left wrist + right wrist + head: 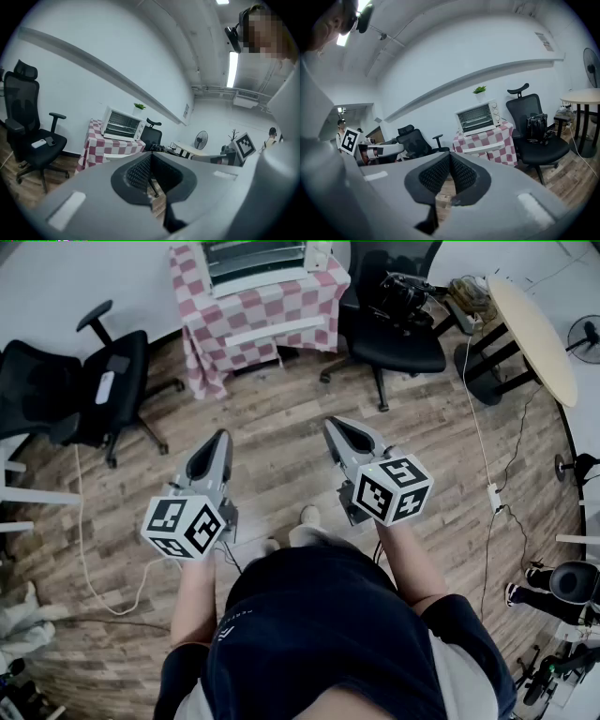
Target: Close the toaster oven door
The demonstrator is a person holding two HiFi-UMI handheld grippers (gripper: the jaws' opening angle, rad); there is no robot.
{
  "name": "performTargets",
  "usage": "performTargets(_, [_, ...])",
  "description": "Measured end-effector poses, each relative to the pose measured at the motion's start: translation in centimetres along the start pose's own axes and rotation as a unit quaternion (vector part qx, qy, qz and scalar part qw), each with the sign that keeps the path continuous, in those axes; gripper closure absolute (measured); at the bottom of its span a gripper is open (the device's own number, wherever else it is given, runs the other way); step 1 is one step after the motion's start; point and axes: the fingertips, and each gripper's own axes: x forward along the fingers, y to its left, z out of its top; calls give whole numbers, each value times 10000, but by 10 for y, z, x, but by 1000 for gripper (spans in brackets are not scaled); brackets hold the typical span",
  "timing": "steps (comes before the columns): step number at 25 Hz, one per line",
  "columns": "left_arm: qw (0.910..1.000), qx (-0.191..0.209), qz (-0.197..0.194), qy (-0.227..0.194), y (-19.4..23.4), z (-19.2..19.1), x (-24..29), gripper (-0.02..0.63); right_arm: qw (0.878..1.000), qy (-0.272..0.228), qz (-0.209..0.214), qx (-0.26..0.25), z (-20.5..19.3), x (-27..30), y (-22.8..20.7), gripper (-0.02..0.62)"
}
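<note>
The white toaster oven (255, 261) stands on a small table with a red-and-white checked cloth (225, 320) at the far side of the room, well away from both grippers. It also shows in the left gripper view, toaster oven (123, 124), and in the right gripper view, toaster oven (478, 117), with its front facing me. At this distance I cannot tell how its door stands. My left gripper (220, 437) (150, 158) and right gripper (330, 425) (450, 155) are held side by side over the wooden floor. Both are shut with nothing between the pads.
A black office chair (89, 381) stands left of the table and another (394, 329) right of it, with a bag on its seat. A round table (534, 334) and a fan (586, 334) are at the right. A white cable (89, 559) lies on the floor.
</note>
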Motion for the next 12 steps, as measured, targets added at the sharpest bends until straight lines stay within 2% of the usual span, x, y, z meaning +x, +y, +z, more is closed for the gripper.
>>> performTargets(4, [9997,-130,-29,202,-1,-13,10,601,10000,38,1,5,-1,2,-8,594])
performTargets(12, [9992,-311,-45,228,-1,-18,35,601,9996,224,143,-11,-2,18,-28,594])
